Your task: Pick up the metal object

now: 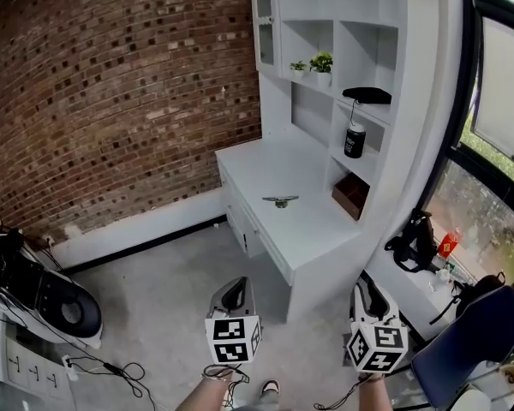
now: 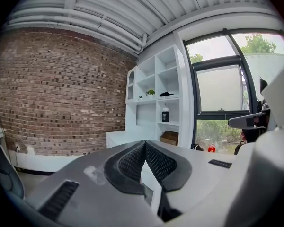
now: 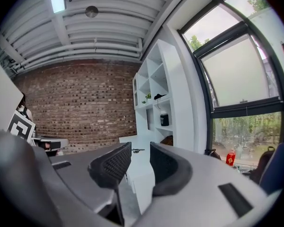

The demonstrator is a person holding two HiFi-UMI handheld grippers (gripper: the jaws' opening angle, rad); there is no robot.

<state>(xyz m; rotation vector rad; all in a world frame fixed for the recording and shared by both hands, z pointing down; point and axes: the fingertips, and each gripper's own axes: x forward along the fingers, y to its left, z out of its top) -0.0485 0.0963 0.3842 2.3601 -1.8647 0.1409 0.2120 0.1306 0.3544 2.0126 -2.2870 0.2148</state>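
The metal object [image 1: 280,200], a small flat winged piece, lies on the white desk [image 1: 313,229] in the head view. The right gripper view shows the metal object [image 3: 137,150] small and far off, just past the jaw tips. Both grippers hang low over the floor, well short of the desk. My left gripper [image 1: 234,291] [image 2: 145,144] is shut, its ribbed pads touching at the tips with nothing between them. A gap shows between the pads of my right gripper [image 1: 366,291] [image 3: 140,148], which is open and empty.
Shelves above the desk hold a black cup [image 1: 354,140], a brown box [image 1: 351,193], small plants [image 1: 322,62] and a black cap [image 1: 367,95]. A blue chair [image 1: 467,336] and black bag [image 1: 414,242] stand right. A white machine [image 1: 43,294] and cables [image 1: 111,371] lie left.
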